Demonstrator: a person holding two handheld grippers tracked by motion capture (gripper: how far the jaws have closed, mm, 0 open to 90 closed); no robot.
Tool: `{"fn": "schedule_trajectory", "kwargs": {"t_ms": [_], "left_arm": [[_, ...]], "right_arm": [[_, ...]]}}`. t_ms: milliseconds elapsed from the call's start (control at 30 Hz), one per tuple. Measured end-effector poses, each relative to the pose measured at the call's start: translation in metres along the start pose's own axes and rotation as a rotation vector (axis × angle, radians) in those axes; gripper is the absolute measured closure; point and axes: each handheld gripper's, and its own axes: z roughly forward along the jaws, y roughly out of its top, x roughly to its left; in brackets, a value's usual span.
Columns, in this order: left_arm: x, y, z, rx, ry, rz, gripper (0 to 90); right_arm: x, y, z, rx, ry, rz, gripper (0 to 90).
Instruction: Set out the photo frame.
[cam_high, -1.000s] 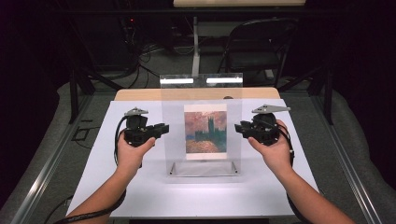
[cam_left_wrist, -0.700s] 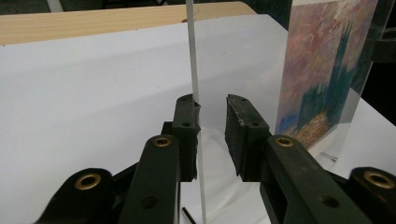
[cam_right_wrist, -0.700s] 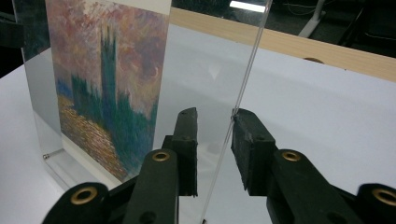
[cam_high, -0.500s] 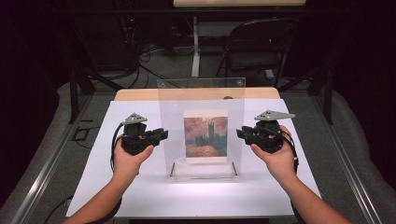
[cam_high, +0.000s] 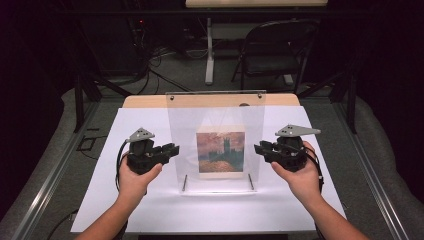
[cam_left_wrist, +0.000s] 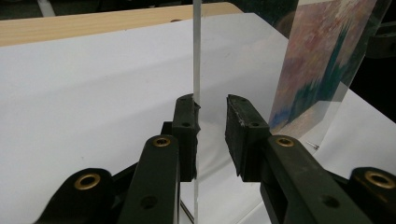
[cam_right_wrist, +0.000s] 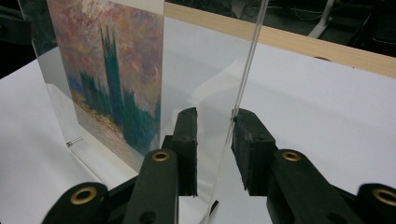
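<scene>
White-covered table (cam_high: 150, 210) in dark studio: upright clear acrylic panel (cam_high: 215, 107), painted print (cam_high: 220, 152) behind it, likely stiff, slippery, scratch-prone; left gripper (cam_high: 169, 150) and right gripper (cam_high: 261, 148) straddle its side edges, jaws apart, unclamped.

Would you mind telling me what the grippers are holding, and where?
Nothing is clamped: the clear acrylic panel's side edges sit between each gripper's open jaws, left gripper and right gripper.

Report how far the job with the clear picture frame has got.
Done: both grippers bracket the upright acrylic frame, left gripper and right gripper each with the panel edge between open jaws. In hand: closing on those edges. Left: gripping and moving it; the frame stands on the white sheet.
</scene>
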Motion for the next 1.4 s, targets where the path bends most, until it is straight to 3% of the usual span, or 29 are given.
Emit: {"fn": "schedule_trajectory", "kwargs": {"t_ms": [433, 600, 1400], "left_arm": [[-0.01, -0.013, -0.008, -0.025, 0.004, 0.047, 72.4], [-0.01, -0.018, -0.01, -0.036, -0.02, 0.042, 71.0], [-0.013, -0.021, -0.01, -0.051, -0.034, 0.052, 65.0]], "right_arm": [[0.009, -0.011, -0.009, -0.024, 0.017, -0.008, 69.8], [0.01, -0.014, -0.013, -0.021, 0.034, -0.012, 69.6], [0.008, -0.02, -0.014, -0.046, 0.082, 0.004, 63.3]]}}
